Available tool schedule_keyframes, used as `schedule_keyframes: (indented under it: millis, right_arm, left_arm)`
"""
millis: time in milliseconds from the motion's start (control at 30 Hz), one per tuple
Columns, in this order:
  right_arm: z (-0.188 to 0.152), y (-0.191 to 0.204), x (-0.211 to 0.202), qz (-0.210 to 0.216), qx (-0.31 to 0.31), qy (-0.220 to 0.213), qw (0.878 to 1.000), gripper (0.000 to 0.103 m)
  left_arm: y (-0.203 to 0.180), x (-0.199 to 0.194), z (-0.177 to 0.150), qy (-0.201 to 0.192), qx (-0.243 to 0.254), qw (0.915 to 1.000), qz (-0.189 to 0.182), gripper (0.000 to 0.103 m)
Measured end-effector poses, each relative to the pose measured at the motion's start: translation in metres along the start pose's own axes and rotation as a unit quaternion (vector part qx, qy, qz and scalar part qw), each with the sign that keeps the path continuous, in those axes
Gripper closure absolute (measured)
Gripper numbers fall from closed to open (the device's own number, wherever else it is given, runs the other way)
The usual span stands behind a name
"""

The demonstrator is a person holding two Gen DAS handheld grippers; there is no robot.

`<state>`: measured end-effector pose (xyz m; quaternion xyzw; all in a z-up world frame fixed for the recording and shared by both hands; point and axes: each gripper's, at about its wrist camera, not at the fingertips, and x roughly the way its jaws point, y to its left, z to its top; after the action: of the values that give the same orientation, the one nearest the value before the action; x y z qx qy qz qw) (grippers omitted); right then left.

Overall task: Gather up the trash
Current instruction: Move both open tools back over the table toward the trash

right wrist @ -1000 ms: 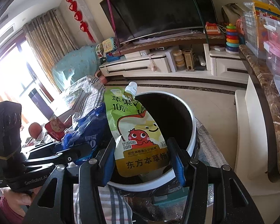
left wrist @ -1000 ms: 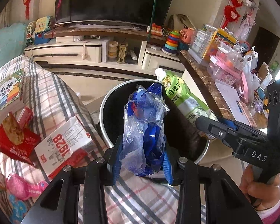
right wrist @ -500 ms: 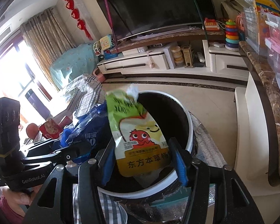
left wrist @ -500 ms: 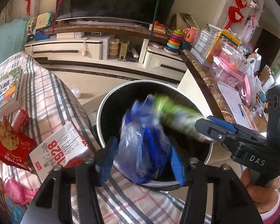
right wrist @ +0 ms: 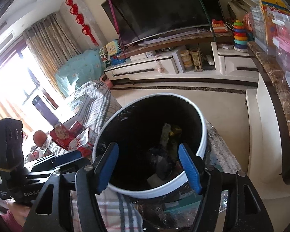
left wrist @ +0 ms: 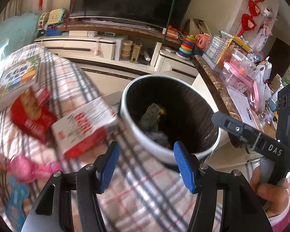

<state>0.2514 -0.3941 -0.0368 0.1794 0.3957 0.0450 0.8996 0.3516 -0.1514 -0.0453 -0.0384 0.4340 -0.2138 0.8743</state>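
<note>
A round bin with a white rim [left wrist: 145,137] and dark inside stands beside the plaid-covered table; it also shows in the right wrist view [right wrist: 201,119]. Trash lies at its bottom: a juice pouch [left wrist: 151,114] [right wrist: 165,134] and crumpled plastic [left wrist: 158,135] [right wrist: 160,158]. My left gripper [left wrist: 147,164] is open and empty at the bin's near rim. My right gripper [right wrist: 148,164] is open and empty over the bin's near rim. On the plaid cloth lie a white and red box [left wrist: 83,127] and a red snack packet [left wrist: 31,116].
A picture book [left wrist: 15,79] and pink toys [left wrist: 29,168] lie on the plaid cloth [left wrist: 145,193]. A marble-topped counter [left wrist: 218,89] with plastic boxes runs right of the bin. A TV cabinet [right wrist: 164,67] stands behind, across bare floor.
Both grippers opened. The blue plastic bag left my left gripper and the juice pouch left my right gripper; both now lie inside the bin.
</note>
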Motion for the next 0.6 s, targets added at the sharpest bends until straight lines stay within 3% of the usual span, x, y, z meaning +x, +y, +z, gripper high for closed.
schedule_keyframes:
  millis: [200, 600]
  right_arm:
    - [-0.016, 0.025, -0.006, 0.012, -0.012, -0.005, 1.000, 0.023]
    - [-0.055, 0.075, 0.005, 0.052, -0.029, 0.030, 0.998, 0.021]
  left_arm:
    - [0.020, -0.033, -0.035, -0.010, -0.031, 0.9993, 0.017, 0.045]
    - [0.041, -0.096, -0.093, -0.026, -0.057, 0.9965, 0.055, 0.043]
